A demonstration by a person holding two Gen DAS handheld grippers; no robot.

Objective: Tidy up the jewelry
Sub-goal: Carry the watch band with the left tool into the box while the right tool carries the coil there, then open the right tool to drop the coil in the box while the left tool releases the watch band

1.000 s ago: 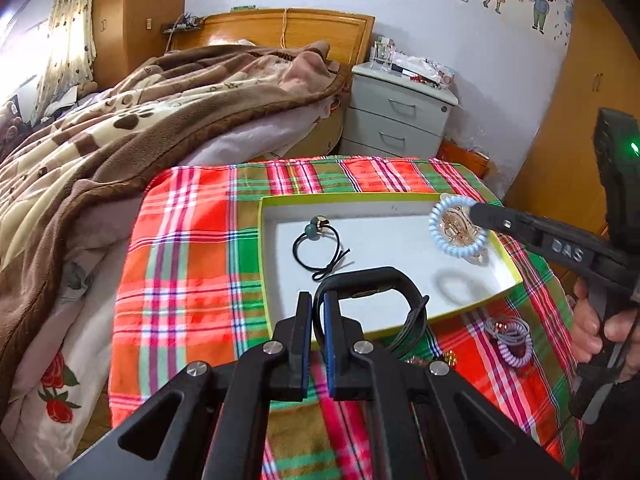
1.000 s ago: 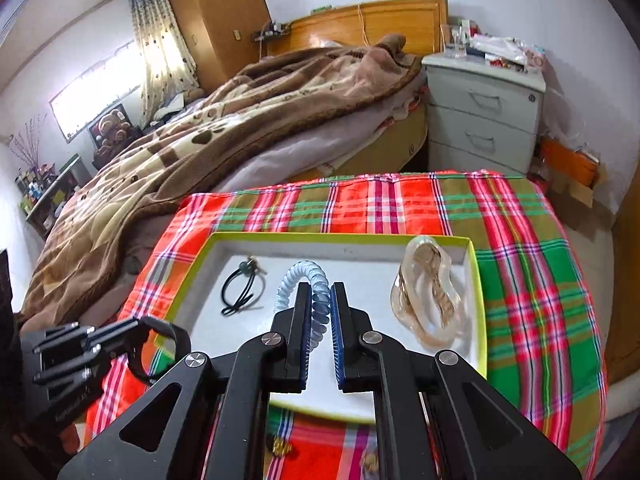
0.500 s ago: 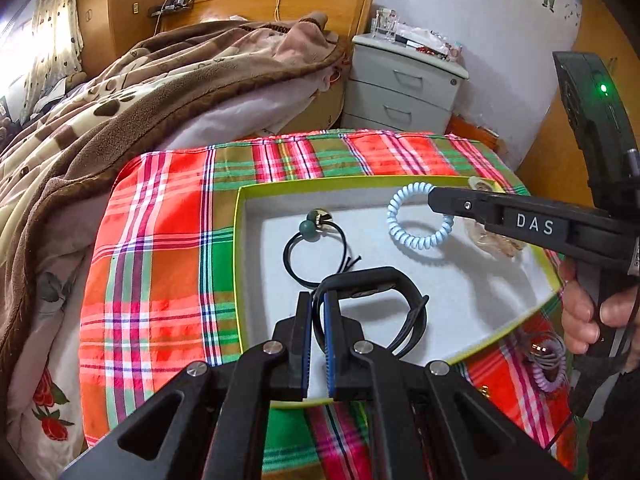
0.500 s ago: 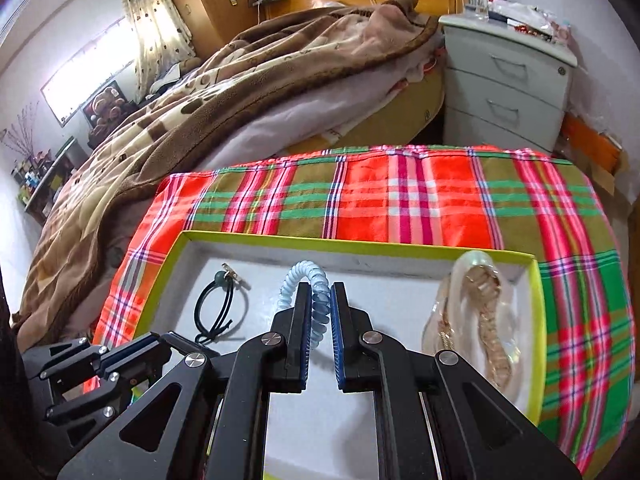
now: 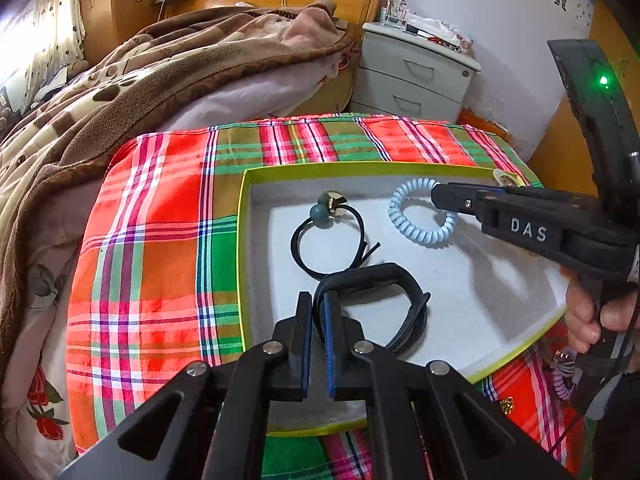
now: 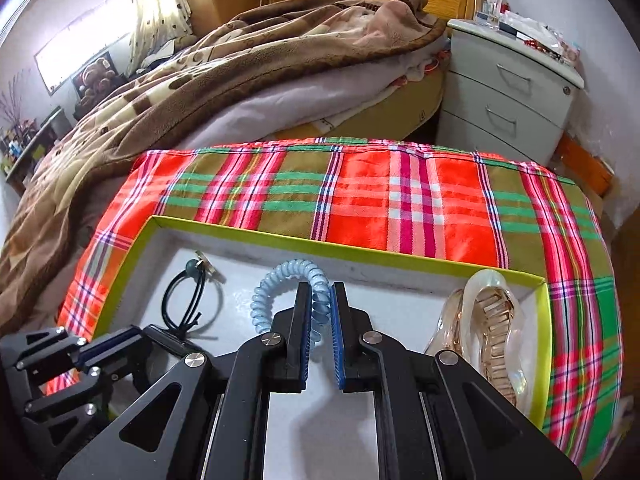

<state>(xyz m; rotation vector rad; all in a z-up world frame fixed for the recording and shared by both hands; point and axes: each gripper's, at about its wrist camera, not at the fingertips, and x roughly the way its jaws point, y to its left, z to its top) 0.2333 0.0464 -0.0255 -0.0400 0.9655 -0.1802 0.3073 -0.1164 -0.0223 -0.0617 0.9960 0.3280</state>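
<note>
**Both grippers loaded over the tray**

Nearest, the left gripper is closed almost fully on a black band, pinching one side of its loop; the rest hangs over the near part of the tray, low above the floor or touching it, which I cannot tell. The band looks light and rubbery, likely to flop and twist, so a hold on the strap edge seems right.

Right of it, the right gripper is clamped on a blue coil tie, jaws nearly together across the coil. Judged springy and soft, the coil may stretch or snag on release; its far half stands free in the air.

Farther in, a black hair tie with a bead lies flat at the tray's left, and a clear claw clip lies at the right wall. The clip looks rigid and brittle.

On the plaid cloth near right, a purple coil is partly hidden behind the person's hand; a small gold piece beside it is too small to identify.
</note>
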